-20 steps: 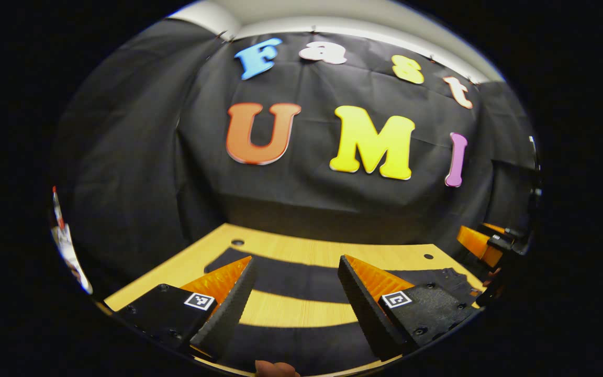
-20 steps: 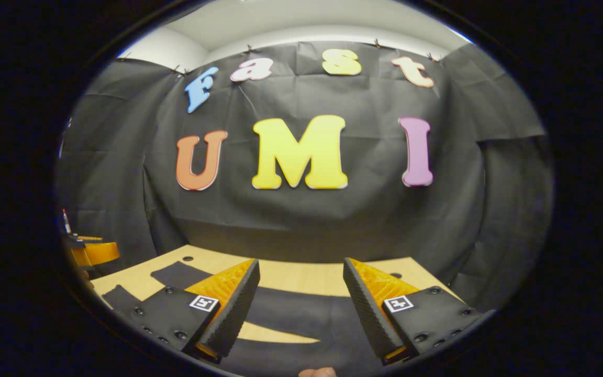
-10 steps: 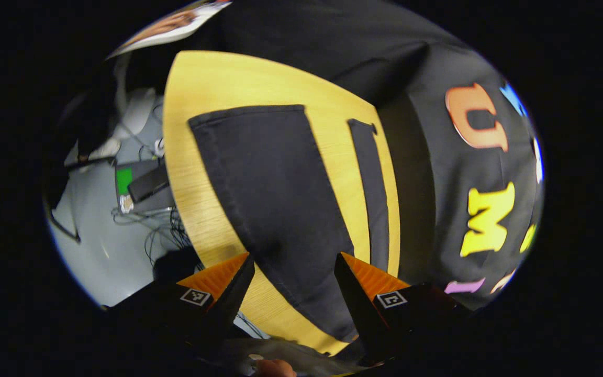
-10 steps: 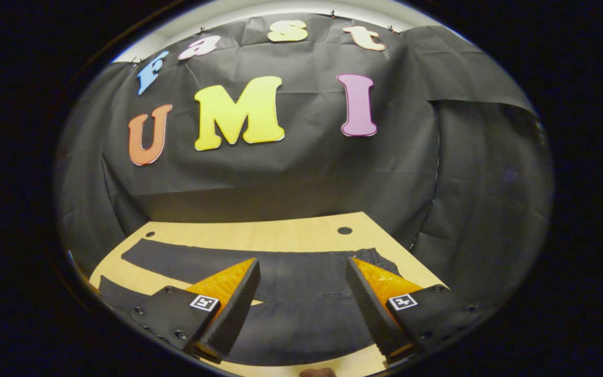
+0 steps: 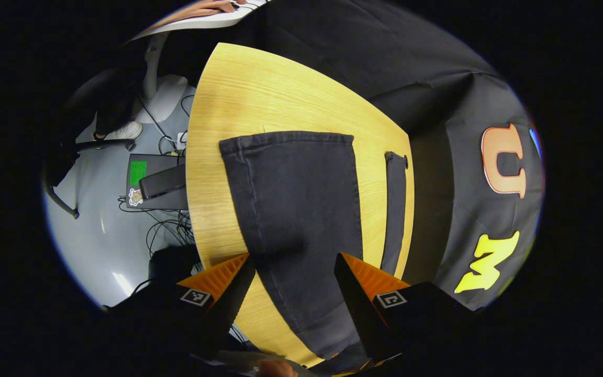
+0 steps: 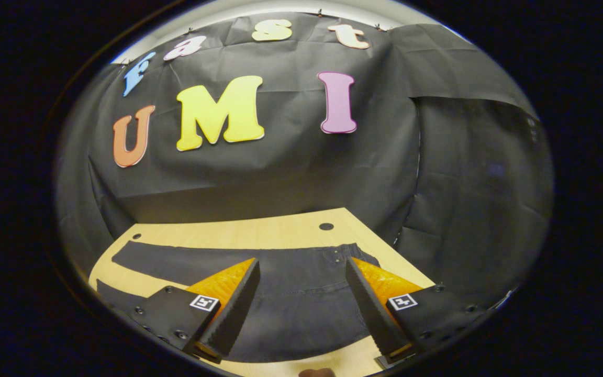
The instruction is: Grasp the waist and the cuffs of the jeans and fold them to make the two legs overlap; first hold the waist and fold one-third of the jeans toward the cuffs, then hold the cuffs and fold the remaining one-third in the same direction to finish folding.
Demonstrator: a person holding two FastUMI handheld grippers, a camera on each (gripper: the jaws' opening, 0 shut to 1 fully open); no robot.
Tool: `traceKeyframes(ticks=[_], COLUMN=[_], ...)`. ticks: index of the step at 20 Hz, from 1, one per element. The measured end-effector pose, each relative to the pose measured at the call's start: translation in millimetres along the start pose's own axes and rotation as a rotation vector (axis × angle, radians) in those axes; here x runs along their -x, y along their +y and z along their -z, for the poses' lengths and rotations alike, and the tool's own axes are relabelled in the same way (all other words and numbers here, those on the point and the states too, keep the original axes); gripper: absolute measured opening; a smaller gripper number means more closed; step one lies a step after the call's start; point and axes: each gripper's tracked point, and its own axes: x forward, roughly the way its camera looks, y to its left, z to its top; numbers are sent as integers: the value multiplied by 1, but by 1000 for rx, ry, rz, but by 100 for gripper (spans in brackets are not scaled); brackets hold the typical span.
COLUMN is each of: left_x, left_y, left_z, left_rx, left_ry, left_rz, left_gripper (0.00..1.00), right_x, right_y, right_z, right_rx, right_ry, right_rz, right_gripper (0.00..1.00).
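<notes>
Dark jeans lie flat on the wooden table (image 5: 238,94). In the left gripper view the near leg (image 5: 301,209) runs away from me to its cuff (image 5: 286,138), and the far leg (image 5: 395,209) lies apart from it near the wall. My left gripper (image 5: 292,257) hovers open over the near leg, nothing between its fingers. In the right gripper view the jeans (image 6: 301,293) stretch leftward, with the waist (image 6: 351,252) at the right. My right gripper (image 6: 302,262) stands open above the waist end, holding nothing.
The table's left edge drops to a grey floor with cables and a dark box (image 5: 149,180). A person's hand (image 5: 212,7) rests on a white surface at the top. Small holes (image 6: 326,226) mark the table near the wall.
The left gripper swung from facing the wall to looking down along the jeans' legs, then edged closer. The right gripper tilted down and shifted right over the waist. Both stayed open.
</notes>
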Motion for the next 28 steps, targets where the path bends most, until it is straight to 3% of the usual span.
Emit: traceKeyframes(ticks=[5, 11, 12, 13, 14, 16, 17, 18, 21, 22, 28], left_x=[-14, -25, -26, -28, -31, -33, -37, -39, -49, -48, -50], left_y=[-17, -34, -37, -38, -39, -40, -41, -39, -31, -30, -32], left_z=[-14, -31, -32, -33, -34, -34, -34, -37, -39, -38, -40], left_rx=[78, 129, 131, 123, 113, 141, 181, 230, 303, 301, 272], left_ry=[-31, -61, -58, -59, -59, -36, -21, -8, -13, -16, -6], left_rz=[118, 247, 264, 277, 289, 334, 347, 348, 353, 357, 351], left_gripper=[99, 98, 97, 96, 96, 91, 96, 66, 15, 5, 4], right_x=[-14, -29, -25, -23, -24, -26, -27, -30, -37, -42, -65], right_y=[-45, -138, -147, -154, -158, -159, -158, -155, -148, -145, -128], right_z=[31, 119, 128, 134, 141, 154, 157, 157, 161, 162, 160], right_rx=[-151, -651, -714, -756, -778, -784, -783, -784, -796, -802, -743], right_ry=[103, 450, 482, 501, 524, 557, 566, 568, 589, 595, 607], right_rz=[104, 341, 368, 395, 404, 416, 414, 410, 399, 393, 353], right_gripper=[100, 100, 93, 100, 93, 98, 98, 98, 98, 98, 98])
